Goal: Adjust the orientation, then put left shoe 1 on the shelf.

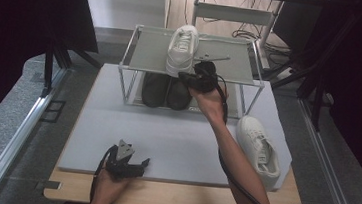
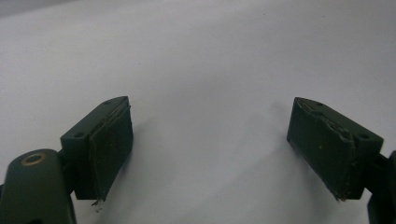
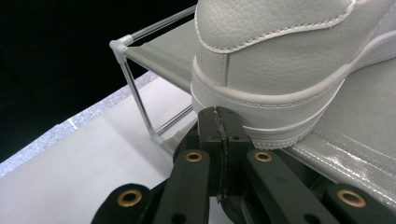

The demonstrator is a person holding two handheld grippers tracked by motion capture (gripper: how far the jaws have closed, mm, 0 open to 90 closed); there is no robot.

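1. Grey mat (image 1: 175, 141), rack (image 1: 138, 52) at 12 o'clock.
2. Shoe (image 1: 183, 47) on rack top: light, stiff sole, soft upper; grab heel collar.
3. Right gripper (image 1: 187, 76) closed empty, tips against heel.
4. Left gripper (image 1: 144, 163) wide, idle at 7 o'clock.

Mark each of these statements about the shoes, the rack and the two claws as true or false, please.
1. A white shoe stands on the rack's top shelf. True.
2. The right claw is open wide. False: its jaws are shut together, at the heel of that shoe.
3. A dark pair sits under the top shelf. True.
4. The second white shoe is also on the rack. False: it lies on the mat, near the right edge.
5. The left claw holds a shoe. False: its jaws are open with nothing between them, over the mat.
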